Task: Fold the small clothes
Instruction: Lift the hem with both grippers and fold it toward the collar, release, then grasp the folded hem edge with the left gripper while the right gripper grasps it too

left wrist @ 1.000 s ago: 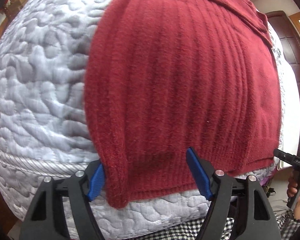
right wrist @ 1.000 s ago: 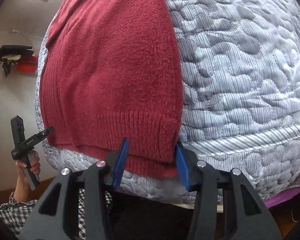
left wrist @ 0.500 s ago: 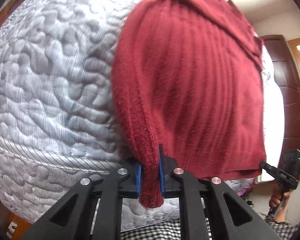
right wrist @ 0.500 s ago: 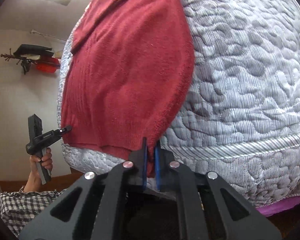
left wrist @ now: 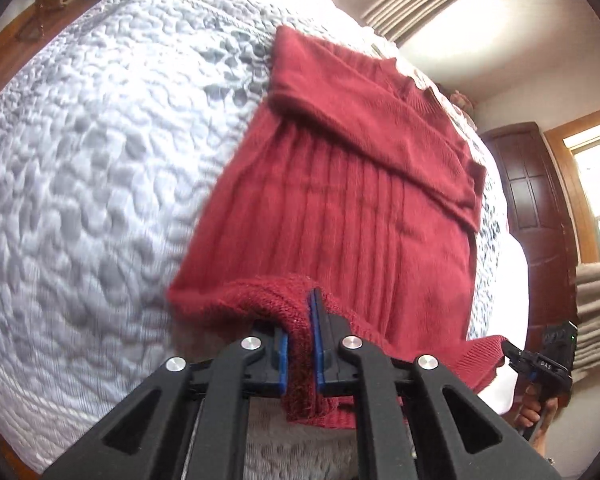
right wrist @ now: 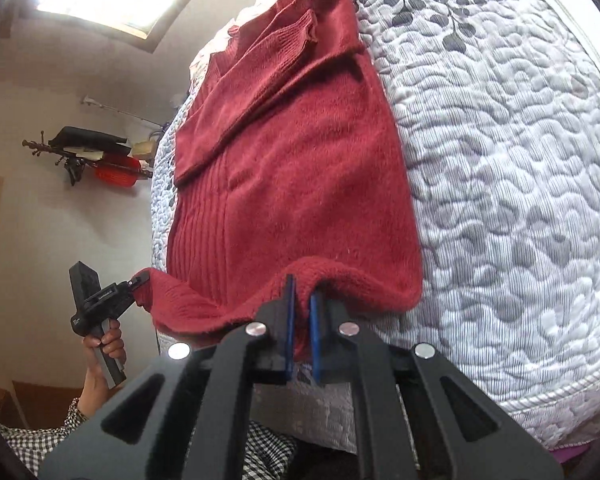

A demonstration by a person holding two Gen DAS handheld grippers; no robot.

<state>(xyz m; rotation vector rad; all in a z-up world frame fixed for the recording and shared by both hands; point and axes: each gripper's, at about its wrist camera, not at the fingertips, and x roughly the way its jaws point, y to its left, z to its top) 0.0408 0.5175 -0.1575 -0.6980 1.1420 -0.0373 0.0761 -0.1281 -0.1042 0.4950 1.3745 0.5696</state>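
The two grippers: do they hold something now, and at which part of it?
Both hold the red sweater by its bottom hem: the left gripper at one corner, the right gripper at the other.

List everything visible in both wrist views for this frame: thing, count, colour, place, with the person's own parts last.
Dark red ribbed knit sweater: one, red, flat on the bed, sleeves folded across the chest, hem lifted at both corners.
White quilted bedspread: one, white with grey leaf print, under the sweater.
Dark wooden door: one, brown, right edge of left wrist view.
Beige curtains: beige, top of that view.
Wall rack with black and red items: one, left wall in right wrist view.
Left gripper: black, blue pads, shut on the hem's left corner.
Right gripper: same, shut on the hem's right corner.
Checked sleeve: black-and-white, lower left.
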